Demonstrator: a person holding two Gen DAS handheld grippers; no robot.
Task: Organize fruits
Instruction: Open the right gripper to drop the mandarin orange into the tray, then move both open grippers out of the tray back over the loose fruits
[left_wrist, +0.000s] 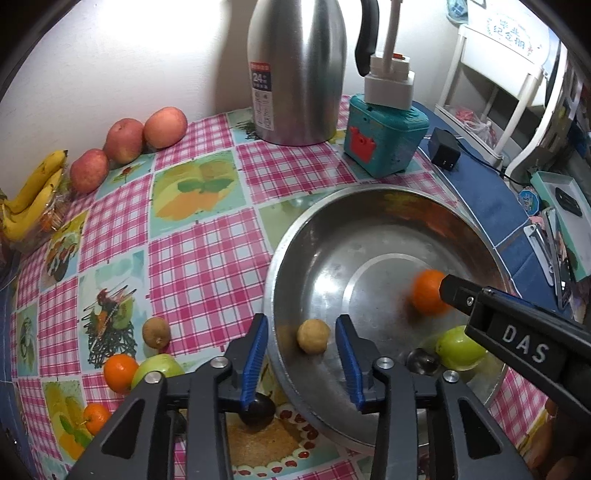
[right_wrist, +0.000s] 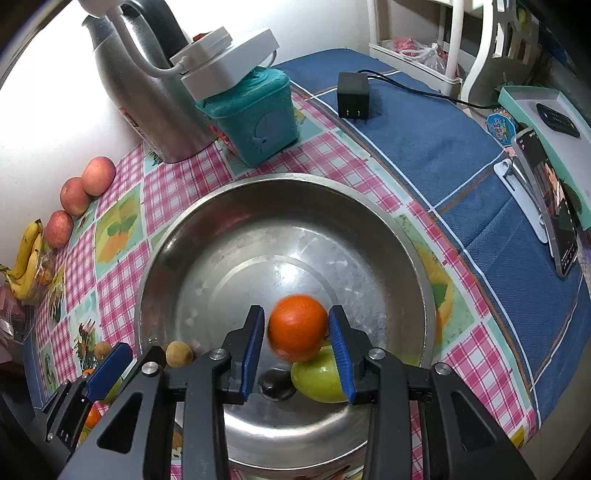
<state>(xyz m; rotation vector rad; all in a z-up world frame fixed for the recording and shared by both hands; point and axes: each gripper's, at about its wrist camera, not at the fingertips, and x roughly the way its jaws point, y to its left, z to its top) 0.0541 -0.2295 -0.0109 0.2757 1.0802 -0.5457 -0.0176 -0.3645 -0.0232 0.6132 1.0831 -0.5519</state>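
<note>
1. Step in hand: depositing fruit in the steel bowl (right_wrist: 388, 236). The right claw (right_wrist: 297, 343) hovers over the bowl floor with an orange (right_wrist: 297, 326) between its blue pads. A sliver of gap shows on each side and the fruit is motion-blurred, so whether it is gripped or just let go cannot be told.
2. The left claw (left_wrist: 302, 363) stands released above the near rim, its pads spread wide on either side of a small tan fruit (left_wrist: 313, 336) that sits inside the bowl.
3. Already in the bowl: a green fruit (right_wrist: 319, 380) and a dark round fruit (right_wrist: 275, 384), both just below the orange.
4. Still on the tabletop (left_wrist: 207, 266), left of the bowl: a small brown fruit (left_wrist: 156, 331), two oranges (left_wrist: 120, 373) and a second green fruit (left_wrist: 157, 369). Three apples (left_wrist: 125, 140) and bananas (left_wrist: 33, 199) lie along the wall.
5. Next move, as judged: free the orange fully, lift the right claw clear, then send the left claw to the loose fruit outside the rim.
6. Materials: the bowl is smooth, scuffed, reflective metal, so round fruit will likely roll. The oranges are firm and matte; the green fruits are glossy. The tabletop cover is a checked, slick-looking cloth.
</note>
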